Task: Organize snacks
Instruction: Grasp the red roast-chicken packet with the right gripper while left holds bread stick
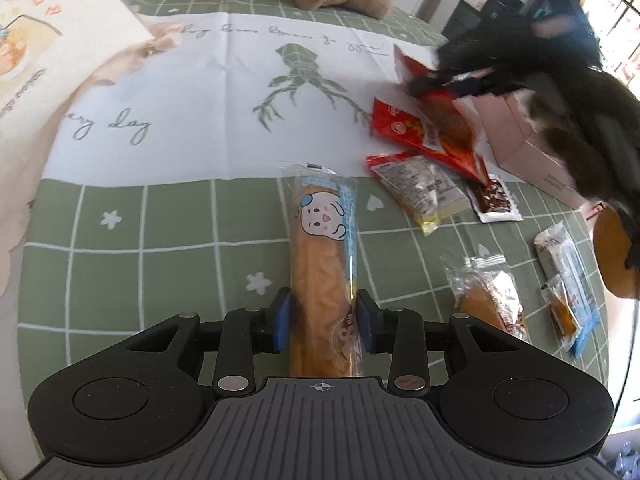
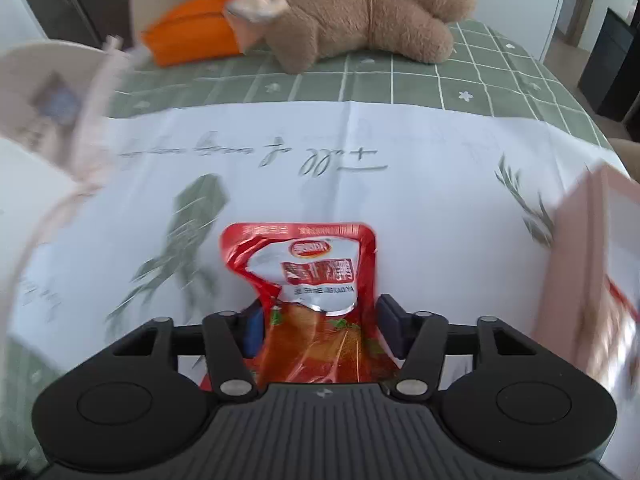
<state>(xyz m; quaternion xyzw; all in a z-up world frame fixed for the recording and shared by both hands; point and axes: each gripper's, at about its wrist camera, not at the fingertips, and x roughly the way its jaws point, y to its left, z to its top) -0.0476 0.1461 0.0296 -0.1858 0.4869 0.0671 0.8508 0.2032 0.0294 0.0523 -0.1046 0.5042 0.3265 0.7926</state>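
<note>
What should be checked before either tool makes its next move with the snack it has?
1. Left tool shut on the bread stick pack: ok.
2. Right tool shut on the red pouch: ok.
3. Red pouch lifted clear of the white paper: cannot tell.
4. Pink box within view for drop-off: ok.
5. Box interior free: cannot tell, blurred.
6. Other snacks, like the clear cake pack, away from the left tool: ok.

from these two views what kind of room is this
Probably a home, likely a dining or living room: a table under a green checked tablecloth, a plush bear lying at its far end, and wrapped snacks such as a bread stick spread over it.
</note>
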